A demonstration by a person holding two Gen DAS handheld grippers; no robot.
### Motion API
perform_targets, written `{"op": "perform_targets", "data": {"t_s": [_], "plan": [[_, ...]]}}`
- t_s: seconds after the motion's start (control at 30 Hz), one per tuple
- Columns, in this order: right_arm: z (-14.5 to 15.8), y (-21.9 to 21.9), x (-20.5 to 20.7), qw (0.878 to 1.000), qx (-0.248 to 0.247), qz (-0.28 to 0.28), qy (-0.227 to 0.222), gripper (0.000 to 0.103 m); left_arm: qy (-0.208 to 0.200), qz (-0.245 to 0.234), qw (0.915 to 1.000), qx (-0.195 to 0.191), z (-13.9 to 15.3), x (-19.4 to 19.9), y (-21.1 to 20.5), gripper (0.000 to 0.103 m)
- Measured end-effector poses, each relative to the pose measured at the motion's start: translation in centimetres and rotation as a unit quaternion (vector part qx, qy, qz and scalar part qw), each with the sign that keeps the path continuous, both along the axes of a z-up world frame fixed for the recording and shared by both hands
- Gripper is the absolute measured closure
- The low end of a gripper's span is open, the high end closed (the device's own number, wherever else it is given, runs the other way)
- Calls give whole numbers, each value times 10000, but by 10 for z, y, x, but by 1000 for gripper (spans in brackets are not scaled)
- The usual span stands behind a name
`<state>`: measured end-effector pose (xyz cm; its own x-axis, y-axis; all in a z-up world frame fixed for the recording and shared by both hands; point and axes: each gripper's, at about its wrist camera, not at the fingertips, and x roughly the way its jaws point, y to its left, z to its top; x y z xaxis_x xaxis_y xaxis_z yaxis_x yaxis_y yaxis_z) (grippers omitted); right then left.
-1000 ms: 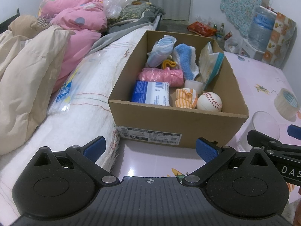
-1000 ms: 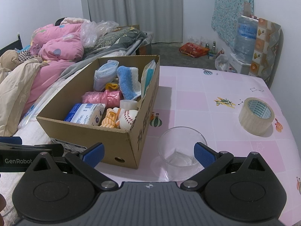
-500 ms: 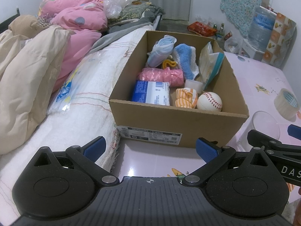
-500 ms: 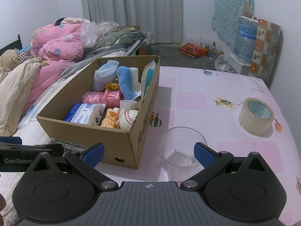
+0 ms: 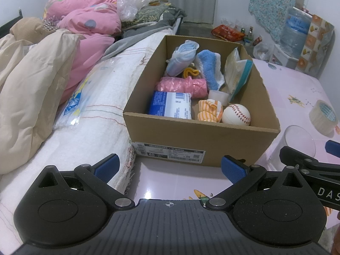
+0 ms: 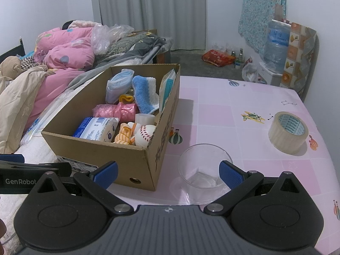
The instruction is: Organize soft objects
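An open cardboard box point(image 5: 199, 142) point(image 6: 136, 161) stands on the pink table at the bed's edge. In it lie a baseball point(image 5: 236, 114) point(image 6: 146, 135), striped orange socks point(image 5: 209, 110), a blue-white tissue pack point(image 5: 170, 105), a pink bag roll point(image 5: 182, 84), a blue sponge cloth point(image 5: 209, 69), a mask bag point(image 5: 180, 58) and a wipes pack point(image 5: 238, 72). My left gripper point(image 5: 170, 165) is open and empty, just in front of the box. My right gripper point(image 6: 167, 170) is open and empty, near the box's right corner and beside a clear cup point(image 6: 204, 170).
A tape roll point(image 6: 288, 131) point(image 5: 324, 116) lies on the pink table point(image 6: 244, 110) to the right. The bed point(image 5: 89, 106) with pink and beige quilts is on the left. A water bottle point(image 6: 276, 46) stands at the back right.
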<state>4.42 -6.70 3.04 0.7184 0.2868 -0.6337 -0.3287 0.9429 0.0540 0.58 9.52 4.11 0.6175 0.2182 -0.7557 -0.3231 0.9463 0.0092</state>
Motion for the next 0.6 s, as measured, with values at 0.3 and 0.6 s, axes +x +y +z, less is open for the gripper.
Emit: {"op": "perform_targets", "data": {"t_s": [0.3,0.6], "plan": [[0,1,-1,10000,-4,0,-1,57,5,-2,10000,-5,0,0,0,1],[0,1,-1,10000,-2,-1,0,57,5,-4,10000,-4,1,-1,0,1]]}}
